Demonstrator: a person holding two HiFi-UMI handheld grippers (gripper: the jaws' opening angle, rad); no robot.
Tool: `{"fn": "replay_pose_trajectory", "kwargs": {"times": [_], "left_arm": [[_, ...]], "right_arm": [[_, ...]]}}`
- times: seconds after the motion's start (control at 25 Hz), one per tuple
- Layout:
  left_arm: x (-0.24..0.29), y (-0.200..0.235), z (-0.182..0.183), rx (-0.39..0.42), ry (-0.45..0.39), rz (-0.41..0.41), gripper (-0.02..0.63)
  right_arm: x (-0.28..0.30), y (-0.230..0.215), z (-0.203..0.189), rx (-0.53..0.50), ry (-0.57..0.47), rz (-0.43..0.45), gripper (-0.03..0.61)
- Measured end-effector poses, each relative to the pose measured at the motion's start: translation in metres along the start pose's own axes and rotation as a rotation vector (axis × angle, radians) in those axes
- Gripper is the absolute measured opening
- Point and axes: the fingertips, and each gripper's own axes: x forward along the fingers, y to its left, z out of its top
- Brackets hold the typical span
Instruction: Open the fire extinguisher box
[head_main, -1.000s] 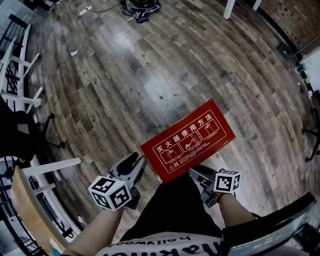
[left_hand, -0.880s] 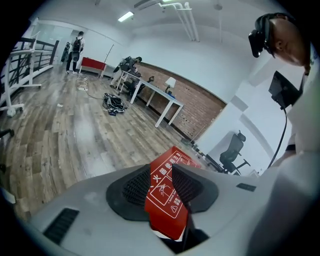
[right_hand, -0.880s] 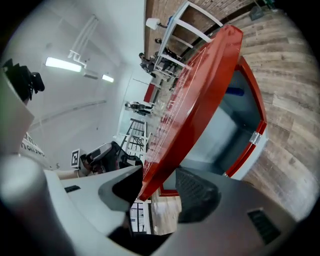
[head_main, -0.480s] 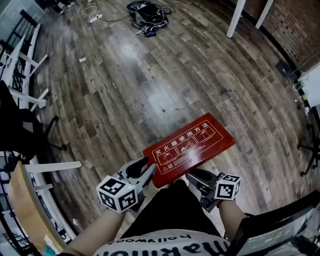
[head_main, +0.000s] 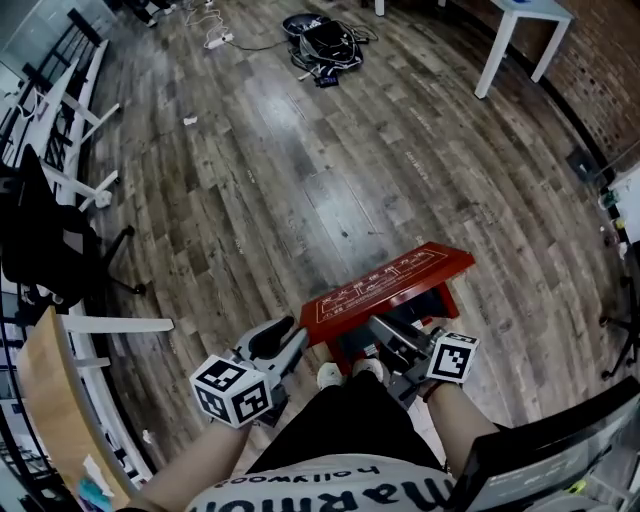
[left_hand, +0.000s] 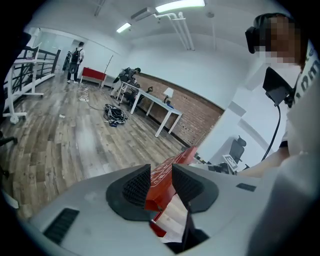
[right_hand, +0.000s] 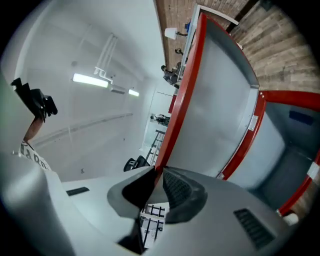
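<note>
Now the left gripper (head_main: 285, 335) has its jaws pinching the near left corner of the red lid (head_main: 390, 285). In its own view that corner fills the gap between the two ribbed pads.

A second ago the lid lay flat, with its printed instruction face turned up at the head camera. It now shows almost edge-on, with the near edge lifted and the far edge still low, so the fire extinguisher box (head_main: 443, 303) has started to open on the wooden floor (head_main: 300, 180) just ahead of the person's shoes (head_main: 330, 375).

Further right, the right gripper (head_main: 385, 330) has come in under that raised near edge. Its jaws are closing on the thin red rim, which sits between the pads with almost no gap left. Past them its view shows the lid's grey underside and the box's grey interior.

By my judgement the seal is broken and both sides have a hold — what remains is swinging the lid fully back.
</note>
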Motion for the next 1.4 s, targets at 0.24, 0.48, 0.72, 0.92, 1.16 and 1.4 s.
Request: {"fn": "replay_pose_trajectory", "kwargs": {"times": [0.24, 0.48, 0.72, 0.92, 1.16, 1.4], "left_arm": [[-0.012, -0.003, 0.003, -0.027, -0.025, 0.026, 0.112], [-0.018, -0.006, 0.008, -0.055, -0.072, 0.053, 0.112], [-0.025, -0.009, 0.026, -0.048, -0.146, 0.071, 0.112], [-0.025, -0.015, 0.04, -0.03, -0.183, 0.067, 0.112], [-0.027, 0.0, 0.054, -0.018, -0.206, 0.06, 0.112], [-0.021, 0.028, 0.083, -0.045, -0.236, 0.033, 0.112]], "right_arm": [[0.015, 0.008, 0.019, 0.037, -0.009, 0.028, 0.048], [0.027, 0.009, 0.026, 0.069, 0.012, 0.013, 0.046], [0.037, 0.008, 0.034, 0.08, 0.003, 0.005, 0.041], [0.045, 0.005, 0.043, 0.143, -0.011, -0.008, 0.038], [0.066, 0.003, 0.05, 0.15, 0.02, -0.042, 0.037], [0.084, -0.003, 0.06, 0.184, -0.007, -0.089, 0.035]]}}
